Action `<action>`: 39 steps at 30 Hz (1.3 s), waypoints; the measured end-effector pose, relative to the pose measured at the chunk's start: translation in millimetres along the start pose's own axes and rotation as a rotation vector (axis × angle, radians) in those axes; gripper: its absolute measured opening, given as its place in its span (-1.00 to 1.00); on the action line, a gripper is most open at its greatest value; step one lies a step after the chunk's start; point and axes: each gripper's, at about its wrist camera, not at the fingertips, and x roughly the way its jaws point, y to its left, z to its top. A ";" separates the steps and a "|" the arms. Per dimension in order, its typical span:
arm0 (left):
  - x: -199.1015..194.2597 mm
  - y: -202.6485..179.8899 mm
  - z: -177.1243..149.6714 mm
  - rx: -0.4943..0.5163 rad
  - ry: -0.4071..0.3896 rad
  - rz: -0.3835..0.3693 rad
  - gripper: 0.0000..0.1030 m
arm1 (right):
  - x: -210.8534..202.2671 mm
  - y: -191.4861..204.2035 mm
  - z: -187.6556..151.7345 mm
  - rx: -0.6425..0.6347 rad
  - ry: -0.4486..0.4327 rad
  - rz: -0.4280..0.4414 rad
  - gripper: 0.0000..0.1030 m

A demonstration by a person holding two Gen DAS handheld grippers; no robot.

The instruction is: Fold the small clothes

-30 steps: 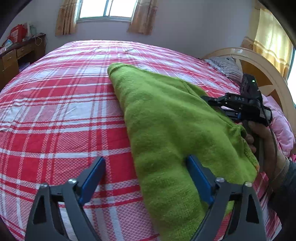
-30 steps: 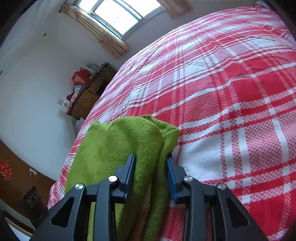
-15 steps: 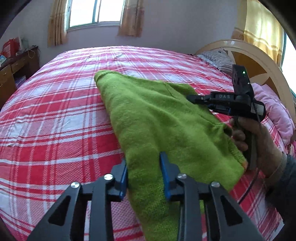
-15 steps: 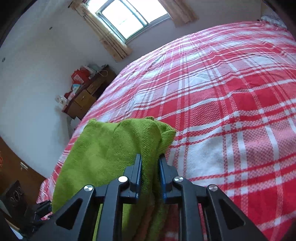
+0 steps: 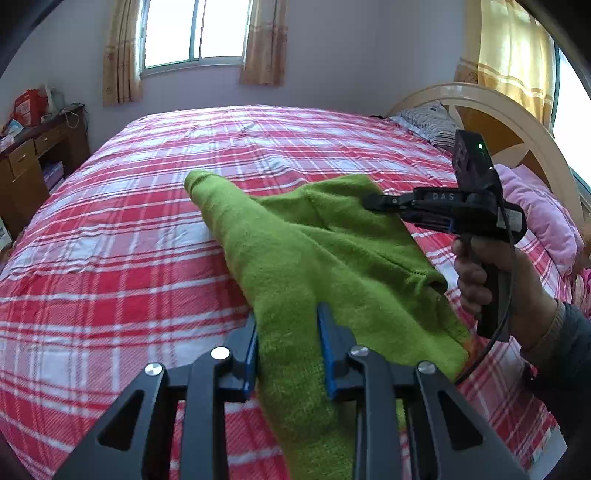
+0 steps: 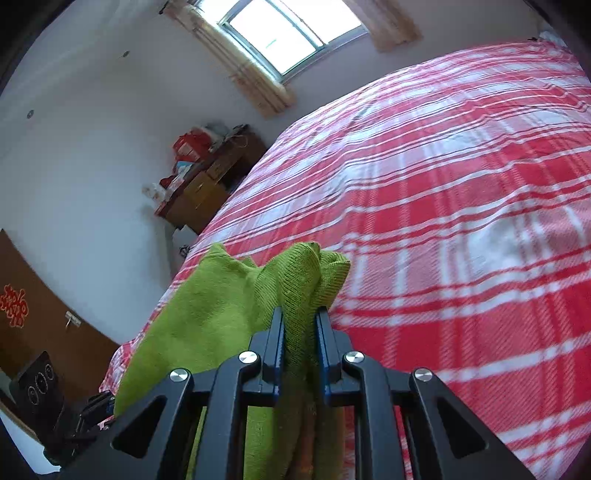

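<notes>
lime-green knitted garment (image 5: pixel 314 254) | red-and-white plaid bedspread (image 5: pixel 129 229) | pink pillow (image 5: pixel 543 214) | tan curtains (image 5: pixel 120 51) | blue gripper pads (image 5: pixel 327 350)

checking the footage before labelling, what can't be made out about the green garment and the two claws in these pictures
- Green garment: its near end, left wrist view, runs off the bottom edge behind the left claw.
- What kind of garment: undecidable, it is bunched up in both views.
- Right claw pads: left wrist view shows it side-on, tips buried in knit.
- Bedspread: blurred, right wrist view.

I'm in a bedroom at home: big bed (image 5: pixel 147 206) w/ red plaid cover, curved headboard (image 5: pixel 491 107), pillows (image 5: pixel 432 122), curtained window (image 5: pixel 192 33), wooden desk (image 5: pixel 26 162) w/ clutter by the wall.
</notes>
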 end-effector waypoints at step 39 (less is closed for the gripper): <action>-117.2 121.6 -68.7 -0.165 -0.104 0.188 -0.45 | 123.7 179.4 -47.2 -0.128 0.140 0.215 -0.74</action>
